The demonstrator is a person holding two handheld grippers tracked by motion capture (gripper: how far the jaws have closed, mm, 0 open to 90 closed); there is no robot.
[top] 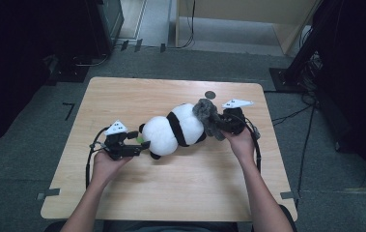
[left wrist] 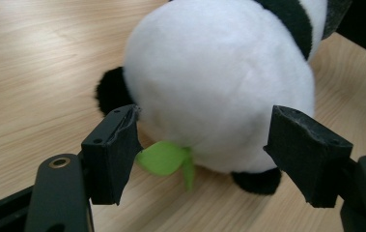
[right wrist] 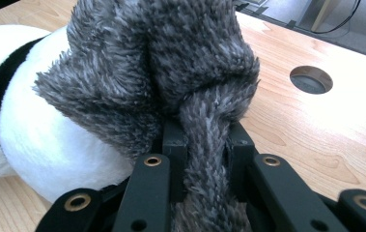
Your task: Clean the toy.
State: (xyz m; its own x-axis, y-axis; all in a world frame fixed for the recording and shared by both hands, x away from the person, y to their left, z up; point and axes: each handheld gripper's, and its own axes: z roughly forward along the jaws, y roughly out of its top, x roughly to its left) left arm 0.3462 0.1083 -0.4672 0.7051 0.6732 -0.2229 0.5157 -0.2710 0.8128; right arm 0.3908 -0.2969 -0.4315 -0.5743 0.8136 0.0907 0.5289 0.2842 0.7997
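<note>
Right now the panda [top: 175,130] lies lengthwise between my hands on the table [top: 171,193]. My left tongs [left wrist: 209,154] stand apart around its round white end, not pressing, while my right tongs [right wrist: 204,150] are clamped on the grey furry cloth [right wrist: 161,63] at its far end.

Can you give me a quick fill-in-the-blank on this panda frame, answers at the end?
1. The right tool is shut on the ____ furry fabric.
2. The left tool stands ____, its pads either side of the plush panda.
3. The leaf under the panda is ____.
4. The tabletop is made of ____.

Missing words: grey; open; green; wood
</note>
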